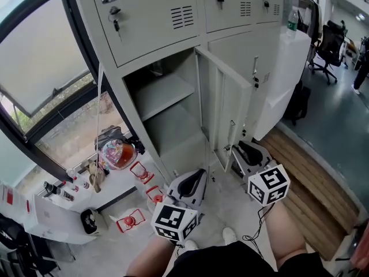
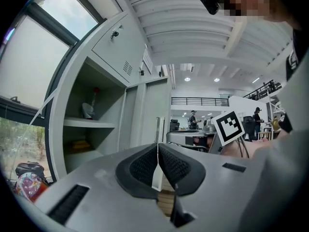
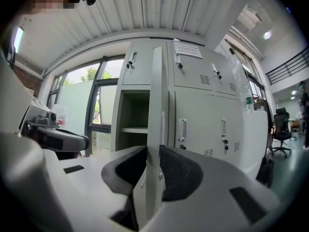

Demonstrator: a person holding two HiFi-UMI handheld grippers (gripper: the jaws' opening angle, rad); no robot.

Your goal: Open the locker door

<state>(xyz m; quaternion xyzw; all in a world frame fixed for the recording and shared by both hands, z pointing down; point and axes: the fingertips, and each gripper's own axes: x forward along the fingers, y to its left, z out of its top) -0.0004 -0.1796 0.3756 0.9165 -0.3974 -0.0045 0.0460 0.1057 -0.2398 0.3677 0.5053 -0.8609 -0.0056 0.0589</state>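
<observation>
Work on the locker door (image 1: 226,100) is in the middle of the opening step, as I judge it. The door stands well out from its compartment (image 1: 164,105), at the centre of the head view, and the shelf (image 1: 161,91) inside is in plain sight.

The right hand-held gripper (image 1: 237,149) is at the lower part of the door's free edge, right of centre in that view. In the right gripper view the thin edge of the door (image 3: 156,105) runs upright through the middle of the frame, and the right hand-held gripper (image 3: 153,153) has its jaws narrow, with a pad on each side of the metal. So it holds the door by the edge.

The left hand-held gripper (image 1: 199,175) is lower in the head view, apart from the locker. In its own view the left hand-held gripper (image 2: 158,151) has its jaws together and nothing is between them.

The next move, I think, is to lead the edge further round the hinge, following the curve of the swing. The sheet is thin and smooth, so the pads could slip off it if the pull goes straight and not along the curve.
</observation>
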